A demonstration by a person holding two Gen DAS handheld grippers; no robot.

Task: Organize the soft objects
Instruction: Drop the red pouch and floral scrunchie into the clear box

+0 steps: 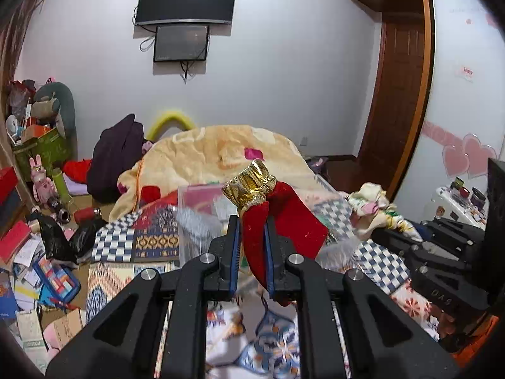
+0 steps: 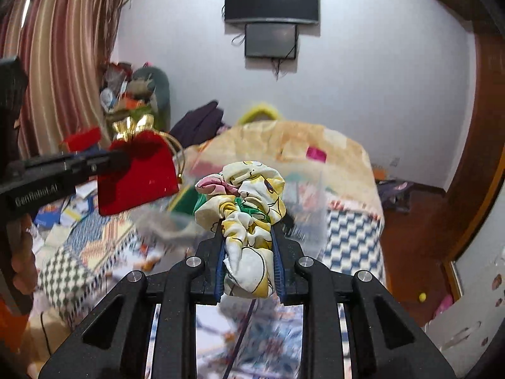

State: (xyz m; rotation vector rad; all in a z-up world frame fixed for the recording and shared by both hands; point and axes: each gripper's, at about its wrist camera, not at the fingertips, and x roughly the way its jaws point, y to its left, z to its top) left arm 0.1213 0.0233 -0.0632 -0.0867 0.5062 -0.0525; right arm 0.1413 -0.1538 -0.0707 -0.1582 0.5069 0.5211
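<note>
Left gripper (image 1: 251, 221) fingers are clamping a red pouch w/ gold top (image 1: 262, 208), holding it up over the bed (image 1: 151, 240). Right gripper (image 2: 249, 230) fingers are squeezing a yellow floral cloth bundle (image 2: 249, 202), also above the bed, near a clear plastic box (image 1: 202, 195).

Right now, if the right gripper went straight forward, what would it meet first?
Probably the clear plastic box just beyond the bundled floral cloth that the right gripper holds; motion blur makes depth unsure.

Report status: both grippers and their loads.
Left gripper shut on red pouch. Right gripper shut on yellow printed cloth. Both held above clear bin.
</note>
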